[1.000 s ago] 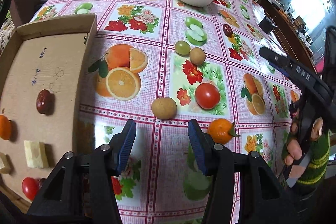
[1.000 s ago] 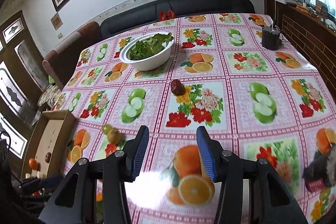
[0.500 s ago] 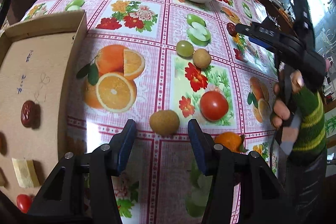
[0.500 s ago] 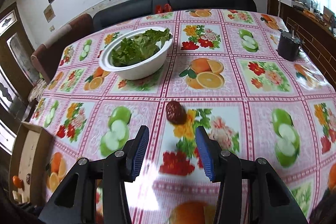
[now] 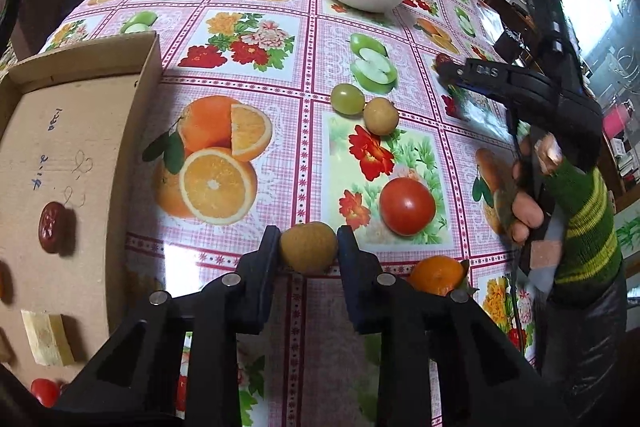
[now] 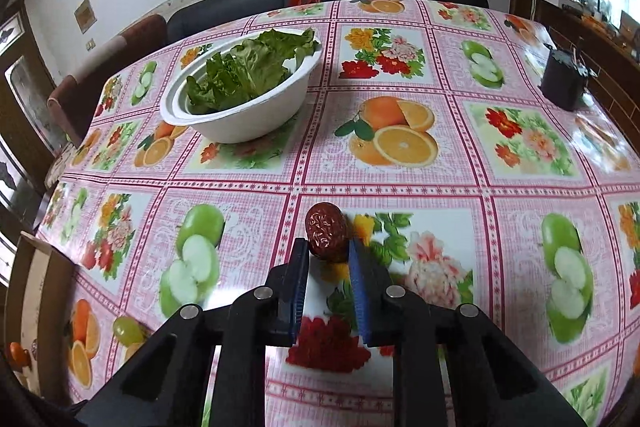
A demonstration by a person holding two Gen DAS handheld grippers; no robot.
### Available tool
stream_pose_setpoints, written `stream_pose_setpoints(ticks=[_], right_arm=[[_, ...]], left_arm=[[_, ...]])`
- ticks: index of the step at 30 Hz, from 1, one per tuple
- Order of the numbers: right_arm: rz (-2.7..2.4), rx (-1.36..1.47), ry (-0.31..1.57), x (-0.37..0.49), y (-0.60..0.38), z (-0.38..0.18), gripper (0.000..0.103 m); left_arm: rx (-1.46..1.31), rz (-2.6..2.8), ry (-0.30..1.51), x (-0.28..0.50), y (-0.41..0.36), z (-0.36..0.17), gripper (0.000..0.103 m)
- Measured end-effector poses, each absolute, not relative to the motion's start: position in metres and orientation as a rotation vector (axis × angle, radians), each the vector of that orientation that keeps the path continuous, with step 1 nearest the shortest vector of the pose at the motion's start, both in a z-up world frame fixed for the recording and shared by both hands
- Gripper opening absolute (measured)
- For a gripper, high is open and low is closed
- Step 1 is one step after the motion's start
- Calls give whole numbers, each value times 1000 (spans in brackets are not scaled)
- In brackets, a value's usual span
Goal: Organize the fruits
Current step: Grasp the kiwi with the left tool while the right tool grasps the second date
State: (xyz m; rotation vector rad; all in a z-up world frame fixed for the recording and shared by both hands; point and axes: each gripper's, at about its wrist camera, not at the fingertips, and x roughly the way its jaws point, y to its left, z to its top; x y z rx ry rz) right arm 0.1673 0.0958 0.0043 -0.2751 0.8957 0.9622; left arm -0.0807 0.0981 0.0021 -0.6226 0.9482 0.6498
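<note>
My left gripper pinches a brown kiwi at lower centre; only its view shows the tomato, the tangerine and the cardboard box holding a date. My right gripper clamps a red date mid-tablecloth, below the lettuce bowl.
</note>
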Motion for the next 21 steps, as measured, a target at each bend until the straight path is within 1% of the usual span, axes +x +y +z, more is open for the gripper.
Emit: stream_pose_setpoints(ticks=[9, 21], right_arm=[[1024, -206, 885, 132, 48, 33, 21], [1175, -91, 878, 56, -13, 71, 21]], left_arm=[[-572, 691, 907, -95, 85, 25, 26], [-529, 789, 859, -125, 74, 51, 26]])
